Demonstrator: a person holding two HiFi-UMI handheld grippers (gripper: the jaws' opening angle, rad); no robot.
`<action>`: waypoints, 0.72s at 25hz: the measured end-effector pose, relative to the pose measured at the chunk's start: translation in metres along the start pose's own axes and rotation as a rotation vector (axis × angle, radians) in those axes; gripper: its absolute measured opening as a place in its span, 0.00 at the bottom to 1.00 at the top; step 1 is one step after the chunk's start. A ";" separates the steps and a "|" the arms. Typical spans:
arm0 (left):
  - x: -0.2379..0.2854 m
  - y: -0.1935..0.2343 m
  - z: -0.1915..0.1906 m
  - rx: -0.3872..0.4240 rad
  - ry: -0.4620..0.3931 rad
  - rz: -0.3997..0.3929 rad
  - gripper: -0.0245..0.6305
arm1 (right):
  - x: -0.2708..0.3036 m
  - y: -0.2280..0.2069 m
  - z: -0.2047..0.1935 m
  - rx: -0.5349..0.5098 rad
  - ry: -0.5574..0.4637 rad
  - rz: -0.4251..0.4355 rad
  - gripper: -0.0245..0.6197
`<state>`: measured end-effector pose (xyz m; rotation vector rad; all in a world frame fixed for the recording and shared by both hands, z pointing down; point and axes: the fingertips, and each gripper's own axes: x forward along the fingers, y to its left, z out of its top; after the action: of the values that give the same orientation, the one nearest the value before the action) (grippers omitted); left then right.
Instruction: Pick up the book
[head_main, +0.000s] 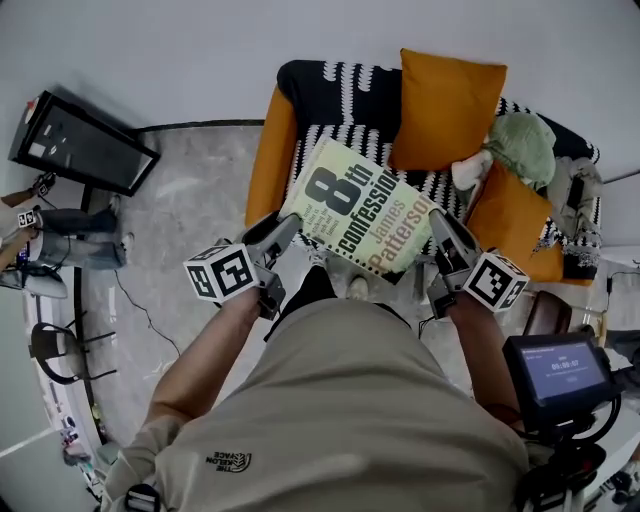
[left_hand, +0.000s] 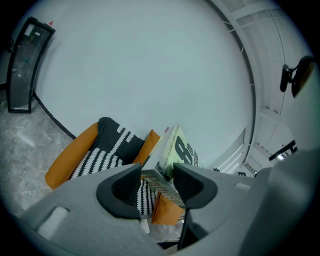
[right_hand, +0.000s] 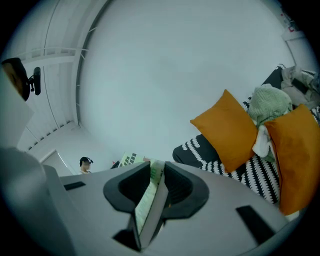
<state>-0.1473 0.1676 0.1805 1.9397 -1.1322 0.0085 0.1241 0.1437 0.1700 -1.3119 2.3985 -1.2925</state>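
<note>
A thick book (head_main: 360, 205) with a pale green cover and a large "8th" on it hangs tilted in the air above an orange sofa (head_main: 262, 160), held from both sides. My left gripper (head_main: 288, 232) grips its near left corner. In the left gripper view that corner (left_hand: 162, 182) fills the gap between the wide-set jaws of the left gripper (left_hand: 157, 185). My right gripper (head_main: 440, 228) holds the right edge. In the right gripper view the right gripper (right_hand: 155, 187) has the book's edge (right_hand: 150, 200) pinched between its pads.
A black-and-white striped throw (head_main: 340, 100) covers the sofa, with two orange cushions (head_main: 445, 105) (head_main: 510, 215) and a green plush toy (head_main: 525, 145) on it. A black screen (head_main: 80, 145) leans on the wall at left. A small display (head_main: 560, 375) stands at lower right. A person (right_hand: 86, 163) is far off.
</note>
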 end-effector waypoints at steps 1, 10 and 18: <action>-0.002 0.000 0.000 0.001 -0.005 0.001 0.35 | -0.001 0.001 -0.001 -0.002 -0.001 0.002 0.19; -0.019 0.000 -0.003 0.009 -0.028 0.004 0.35 | -0.007 0.013 -0.014 -0.016 0.003 0.015 0.19; -0.020 0.002 -0.004 0.001 -0.036 0.015 0.35 | -0.007 0.012 -0.016 -0.012 0.019 0.017 0.19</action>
<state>-0.1585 0.1840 0.1764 1.9391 -1.1706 -0.0176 0.1137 0.1624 0.1700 -1.2847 2.4285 -1.2944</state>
